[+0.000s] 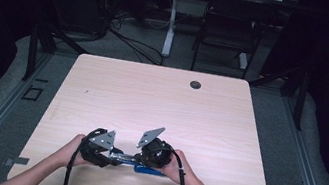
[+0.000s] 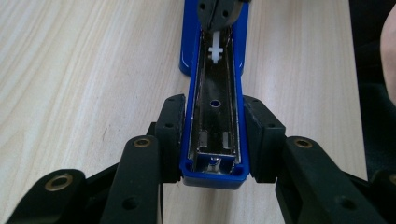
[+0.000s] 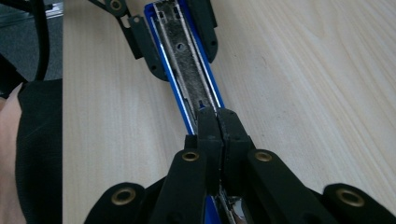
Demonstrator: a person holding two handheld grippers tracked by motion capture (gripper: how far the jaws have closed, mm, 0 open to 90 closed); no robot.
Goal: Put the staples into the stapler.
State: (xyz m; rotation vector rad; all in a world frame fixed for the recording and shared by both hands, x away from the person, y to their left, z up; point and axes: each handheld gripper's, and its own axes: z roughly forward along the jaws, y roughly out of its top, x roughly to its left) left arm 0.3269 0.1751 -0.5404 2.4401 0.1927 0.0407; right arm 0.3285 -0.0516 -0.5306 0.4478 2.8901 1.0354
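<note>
Item: blue plastic stapler with an open chrome metal channel (image 2: 215, 116) — laid flat near the front edge of the pale wooden table (image 1: 161, 102), between the two hands.

Left gripper (image 2: 214, 140) — its black pads are pressed on both sides of the stapler's blue end; a firm clench is seen.

Right gripper (image 3: 218, 133) — its jaws are brought tight together over the channel at the stapler's other end; what is pinched between them cannot be told.

Black cables are trailed toward the person.

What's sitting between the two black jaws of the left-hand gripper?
In the left gripper view, the front end of the blue stapler sits there, opened up with its shiny metal channel showing. The left gripper presses it from both sides.
</note>
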